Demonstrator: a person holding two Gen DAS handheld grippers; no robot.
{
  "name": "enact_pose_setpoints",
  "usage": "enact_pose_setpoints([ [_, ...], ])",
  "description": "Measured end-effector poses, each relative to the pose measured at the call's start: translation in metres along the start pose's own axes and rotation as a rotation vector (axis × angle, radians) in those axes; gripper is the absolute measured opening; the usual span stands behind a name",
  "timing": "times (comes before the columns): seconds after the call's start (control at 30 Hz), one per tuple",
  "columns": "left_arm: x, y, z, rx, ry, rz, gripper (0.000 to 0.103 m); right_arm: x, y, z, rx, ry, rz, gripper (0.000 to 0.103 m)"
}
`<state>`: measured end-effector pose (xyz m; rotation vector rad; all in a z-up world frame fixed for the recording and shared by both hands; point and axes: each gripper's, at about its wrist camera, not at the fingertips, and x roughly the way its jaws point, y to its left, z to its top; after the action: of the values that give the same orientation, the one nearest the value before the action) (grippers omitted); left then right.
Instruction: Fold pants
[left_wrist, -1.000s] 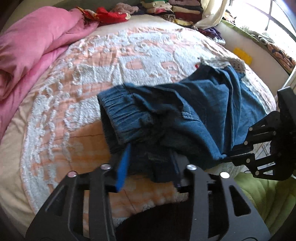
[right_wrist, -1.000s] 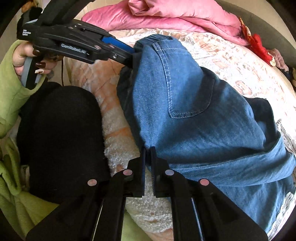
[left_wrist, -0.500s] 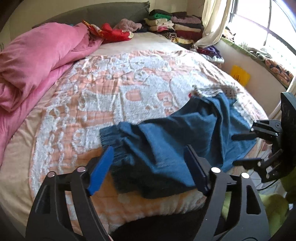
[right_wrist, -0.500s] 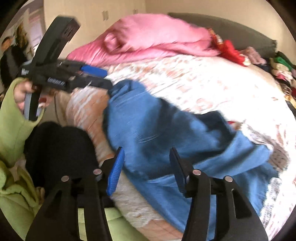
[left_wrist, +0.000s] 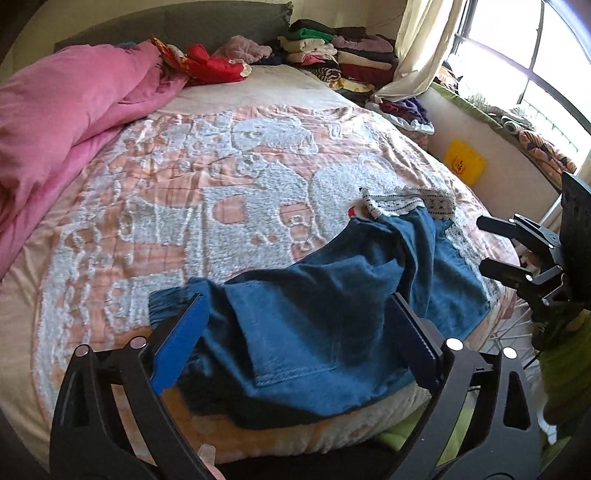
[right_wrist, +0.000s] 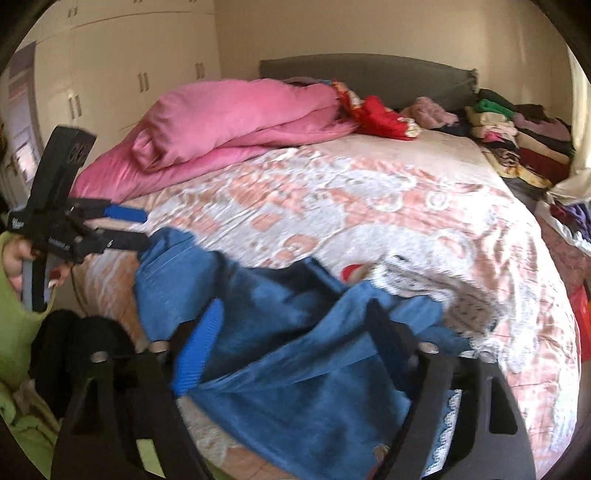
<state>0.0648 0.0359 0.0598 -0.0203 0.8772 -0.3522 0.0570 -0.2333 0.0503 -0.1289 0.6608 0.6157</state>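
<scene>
Bed (left_wrist: 258, 110) with pink-white patterned cover fills both views; pink duvet (left_wrist: 66, 122) at 10 o'clock, stacked clothes (left_wrist: 332, 55) at 1 o'clock. Blue denim pants (left_wrist: 314, 314) lie crumpled at near edge, 6 o'clock. Left gripper (left_wrist: 295, 343) jaws wide, just been opening, pants below, not pinched. Right gripper (right_wrist: 291, 354) likewise wide, just been opening, nothing gripped, pants below.
</scene>
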Motion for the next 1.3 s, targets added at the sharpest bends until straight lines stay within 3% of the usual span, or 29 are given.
enact_pose_setpoints([
  [0.4,0.031,-0.018,0.021,0.002,0.016,0.023,0.093,0.020,-0.047,0.025,0.075,0.008,-0.095,0.088],
  [0.8,0.076,-0.041,0.023,0.077,0.075,0.049,0.093,0.084,-0.077,0.047,0.127,0.136,-0.161,0.088],
  [1.03,0.084,-0.055,0.011,0.095,0.081,-0.003,0.093,0.109,-0.096,0.052,0.222,0.187,-0.187,0.088],
  [1.07,0.085,-0.059,0.008,0.099,0.086,-0.019,0.092,0.112,-0.096,0.053,0.219,0.196,-0.185,0.088],
  [1.23,0.092,-0.079,-0.006,0.102,0.118,-0.128,0.065,0.140,-0.084,0.056,0.164,0.272,-0.185,0.084],
  [1.3,0.098,-0.089,-0.012,0.109,0.143,-0.166,0.062,0.155,-0.080,0.057,0.149,0.306,-0.196,0.083],
])
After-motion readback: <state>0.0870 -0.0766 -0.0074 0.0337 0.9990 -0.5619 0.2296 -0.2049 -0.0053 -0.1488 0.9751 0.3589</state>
